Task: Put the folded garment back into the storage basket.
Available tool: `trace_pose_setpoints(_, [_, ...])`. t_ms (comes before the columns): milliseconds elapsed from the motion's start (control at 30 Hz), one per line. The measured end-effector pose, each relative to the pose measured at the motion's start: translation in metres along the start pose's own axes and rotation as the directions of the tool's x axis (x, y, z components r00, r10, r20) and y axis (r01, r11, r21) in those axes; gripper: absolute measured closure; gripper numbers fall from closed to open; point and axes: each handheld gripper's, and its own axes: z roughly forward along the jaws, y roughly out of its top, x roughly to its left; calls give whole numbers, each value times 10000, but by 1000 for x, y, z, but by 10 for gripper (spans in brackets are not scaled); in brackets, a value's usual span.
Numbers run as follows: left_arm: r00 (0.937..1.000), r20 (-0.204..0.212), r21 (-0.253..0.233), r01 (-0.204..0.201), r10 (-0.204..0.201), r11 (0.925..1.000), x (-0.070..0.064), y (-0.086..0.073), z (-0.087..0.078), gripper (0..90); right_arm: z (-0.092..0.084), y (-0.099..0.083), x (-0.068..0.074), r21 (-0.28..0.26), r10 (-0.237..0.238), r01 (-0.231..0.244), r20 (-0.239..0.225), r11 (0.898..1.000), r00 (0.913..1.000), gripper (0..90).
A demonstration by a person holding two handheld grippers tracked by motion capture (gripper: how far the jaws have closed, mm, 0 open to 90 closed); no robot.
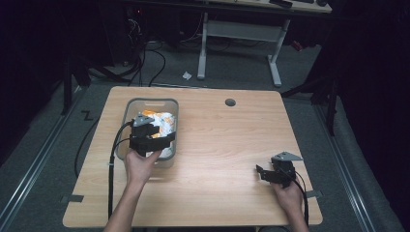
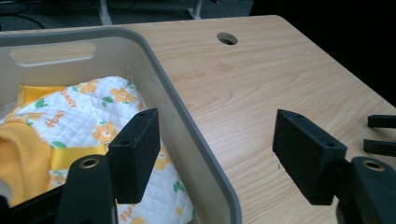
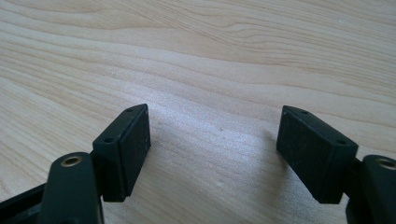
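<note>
**Left jaws straddling the bin wall, cloth waiting inside**

Your left gripper has its jaws spread wide, and here's the catch: one jaw hangs inside the grey bin, the other sits out over the bare worktop, so the bin's right-hand wall runs straight up between them. Close now and you'd likely pinch plastic, not fabric. My read is that you're going for the quilted cloth, white with orange flowers and yellow trim, bunched in the bottom of the bin. Shift the hand across so both jaws clear the wall and come down over a raised fold, then close on that fold instead of the flat quilted face, which would probably slip. Soft cloth may snag on the rim as it lifts, so draw it straight up.

Over on the other side, your right gripper is also gaping wide, with nothing between the jaws but wood grain. In the high view it rests near the front right corner, well apart from the bin, free to steady the bin if it drags.
</note>
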Motion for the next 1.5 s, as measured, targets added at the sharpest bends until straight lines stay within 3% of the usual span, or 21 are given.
trace_pose_setpoints(567, [9985,472,-127,-265,271,9996,-19,-1,1,322,0,0,0,-1,-1,1,0,10000,10000,263])
trace_pose_setpoints(1133, [9911,976,-56,-900,902,9959,-48,-5,7,321,0,0,0,0,-5,5,-1,10000,10000,263])
trace_pose_setpoints(1500, [9861,1382,116,-943,919,9955,-57,-9,14,326,0,0,0,-1,-1,1,-1,10000,10000,263])
